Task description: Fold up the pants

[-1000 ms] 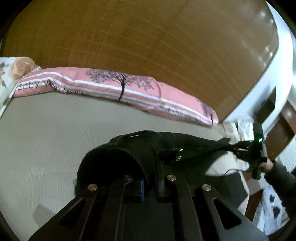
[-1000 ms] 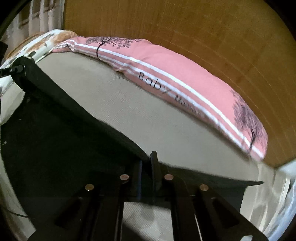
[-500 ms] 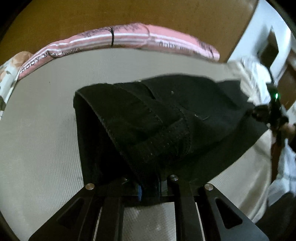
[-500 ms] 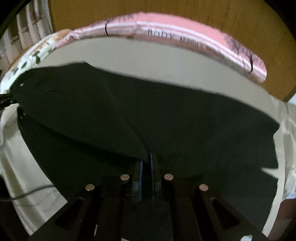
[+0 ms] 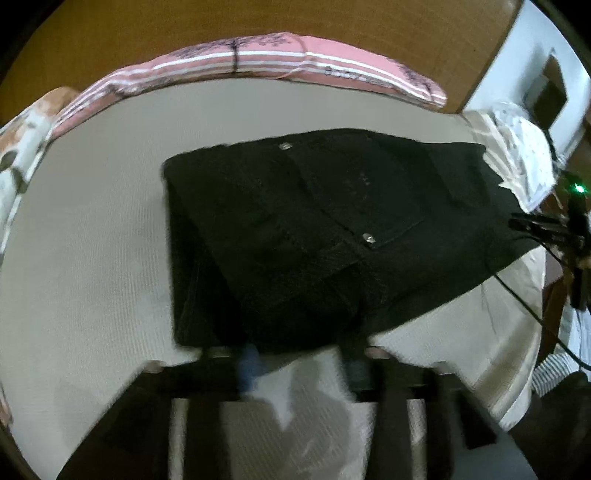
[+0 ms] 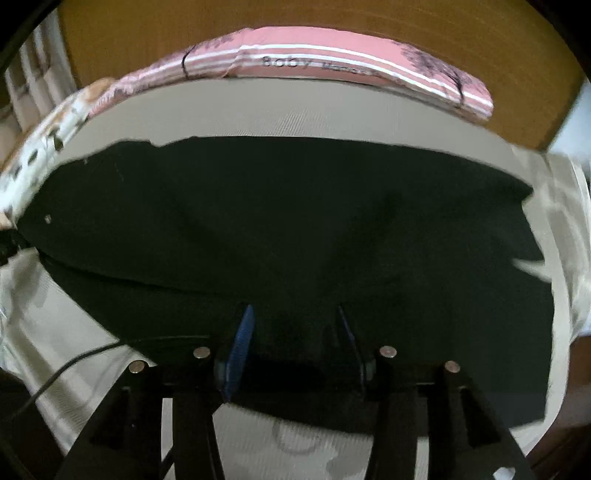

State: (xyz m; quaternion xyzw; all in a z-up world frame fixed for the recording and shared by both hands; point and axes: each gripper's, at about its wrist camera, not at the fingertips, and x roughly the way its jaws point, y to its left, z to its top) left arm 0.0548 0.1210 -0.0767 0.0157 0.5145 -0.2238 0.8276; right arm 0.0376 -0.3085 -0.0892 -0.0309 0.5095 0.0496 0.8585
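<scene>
Pants (image 5: 332,229), black and heavy-looking, are lying spread on the beige bed (image 5: 85,229), with the pink pillow (image 5: 280,62) at the far edge against the wooden headboard (image 6: 332,18). In the left wrist view we are seeing two metal buttons and a stitched pocket edge, so this looks like the waist end, already doubled over on itself.

We are holding the left gripper (image 5: 301,365) at the near edge of the cloth with its fingers spread apart and gripping nothing; the picture is blurred, but bare sheet is showing between them. The right gripper (image 6: 295,339) is also standing released, blue-padded fingers (image 6: 240,347) wide, with the dark fabric lying flat in the gap rather than pinched.

We are judging this cloth as thick, denim-like and limp: soft enough to drape, weighty enough to stay where it drops, not slippery. For a next fold we are thinking the seamed edges and the waistband are giving the firmest hold, since a pinch in mid-panel is likely taking only the top layer. A cable (image 6: 55,373) is trailing near the left of the fabric, and it could snag.
</scene>
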